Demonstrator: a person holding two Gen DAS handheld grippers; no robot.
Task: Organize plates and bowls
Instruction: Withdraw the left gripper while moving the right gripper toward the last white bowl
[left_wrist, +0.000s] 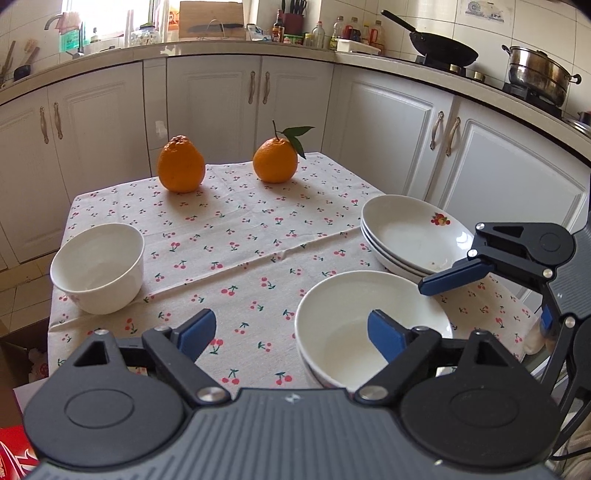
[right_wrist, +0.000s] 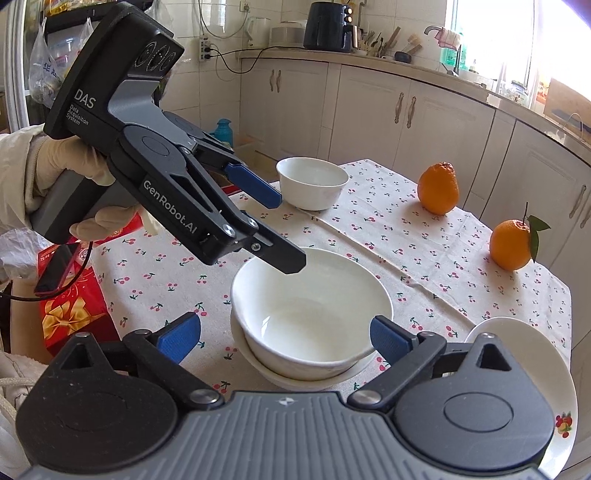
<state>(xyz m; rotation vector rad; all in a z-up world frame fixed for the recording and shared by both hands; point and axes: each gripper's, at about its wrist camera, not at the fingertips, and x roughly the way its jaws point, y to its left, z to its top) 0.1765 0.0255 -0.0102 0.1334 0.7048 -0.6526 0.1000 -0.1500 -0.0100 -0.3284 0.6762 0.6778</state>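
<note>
Where white cabinets (left_wrist: 214, 96) line the kitchen, a cherry-print tablecloth (left_wrist: 236, 236) covers the table

Left wrist view: behind own jaws, angled down, close over table, facing cabinets. Right wrist view: same, facing window. Shared: stacked bowls (left_wrist: 343, 325) (right_wrist: 310, 317) just ahead of both jaws.

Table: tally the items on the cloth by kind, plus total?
Bowls: 3, two nested and one alone
Plates: 3, in one stack
Oranges: 2, one bare, one with a leaf
Total: 8
</note>
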